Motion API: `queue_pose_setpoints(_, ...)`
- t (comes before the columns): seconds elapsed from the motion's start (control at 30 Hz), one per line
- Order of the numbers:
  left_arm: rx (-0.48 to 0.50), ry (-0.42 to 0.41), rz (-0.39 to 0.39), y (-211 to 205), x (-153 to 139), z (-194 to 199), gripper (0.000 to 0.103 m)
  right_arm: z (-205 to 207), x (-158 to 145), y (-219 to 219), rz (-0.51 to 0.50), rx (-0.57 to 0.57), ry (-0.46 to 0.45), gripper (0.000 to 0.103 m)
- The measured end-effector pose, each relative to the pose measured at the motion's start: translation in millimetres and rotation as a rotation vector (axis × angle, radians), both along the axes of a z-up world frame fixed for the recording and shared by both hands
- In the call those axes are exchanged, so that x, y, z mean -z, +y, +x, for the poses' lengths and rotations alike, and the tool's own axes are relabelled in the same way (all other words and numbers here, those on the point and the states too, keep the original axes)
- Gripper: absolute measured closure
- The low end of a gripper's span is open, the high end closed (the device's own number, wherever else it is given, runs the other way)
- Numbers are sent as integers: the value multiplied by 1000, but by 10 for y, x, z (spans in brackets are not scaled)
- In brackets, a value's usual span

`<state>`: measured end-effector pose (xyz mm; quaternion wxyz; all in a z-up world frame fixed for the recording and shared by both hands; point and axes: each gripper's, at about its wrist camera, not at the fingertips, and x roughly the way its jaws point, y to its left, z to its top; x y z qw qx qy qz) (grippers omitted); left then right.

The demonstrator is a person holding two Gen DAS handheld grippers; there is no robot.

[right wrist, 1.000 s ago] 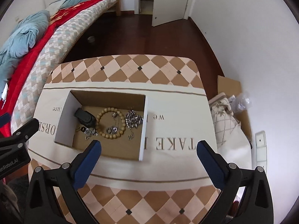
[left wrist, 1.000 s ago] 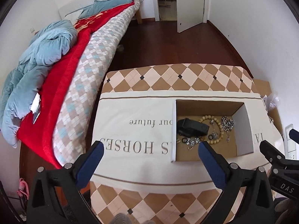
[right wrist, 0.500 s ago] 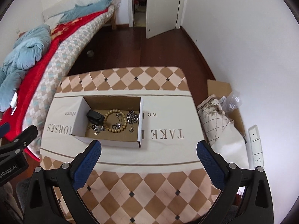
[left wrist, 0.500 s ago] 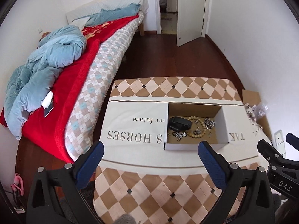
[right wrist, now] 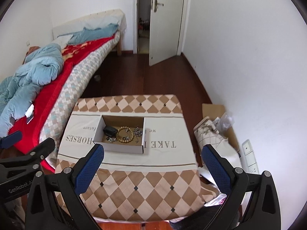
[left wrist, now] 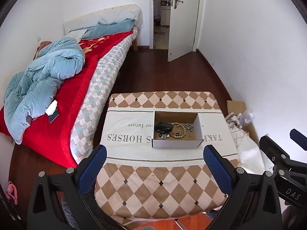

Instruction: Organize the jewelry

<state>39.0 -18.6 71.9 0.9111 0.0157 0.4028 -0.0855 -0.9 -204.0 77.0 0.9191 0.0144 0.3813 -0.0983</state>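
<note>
Open cardboard box (left wrist: 177, 143) at the centre of the cloth-covered surface (left wrist: 153, 182), containing a wooden bead bracelet (left wrist: 177, 132), a black case (left wrist: 163, 126) and metal chains (left wrist: 189, 127); left hand-held gripper (left wrist: 153, 164) and right hand-held gripper (right wrist: 152, 163) both released, empty, near the box's front wall.

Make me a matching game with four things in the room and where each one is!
Things:
1. round wooden bead bracelet
2. crumpled light blue quilt
3. white door with a metal handle
4. flat piece of brown cardboard

Places:
A. on the floor by the right wall
B. inside the open white cardboard box
C. at the far end of the room, standing ajar
D. heaped on the bed with the red blanket

Pairs: 1-B, 2-D, 3-C, 4-A
</note>
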Motion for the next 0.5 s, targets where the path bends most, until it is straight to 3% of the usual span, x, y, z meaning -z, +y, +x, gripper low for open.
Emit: queue_pose_setpoints(0.5,-3,-34,-8,107,-467,-495,0,-641,-537,52,5,-15,-75,0)
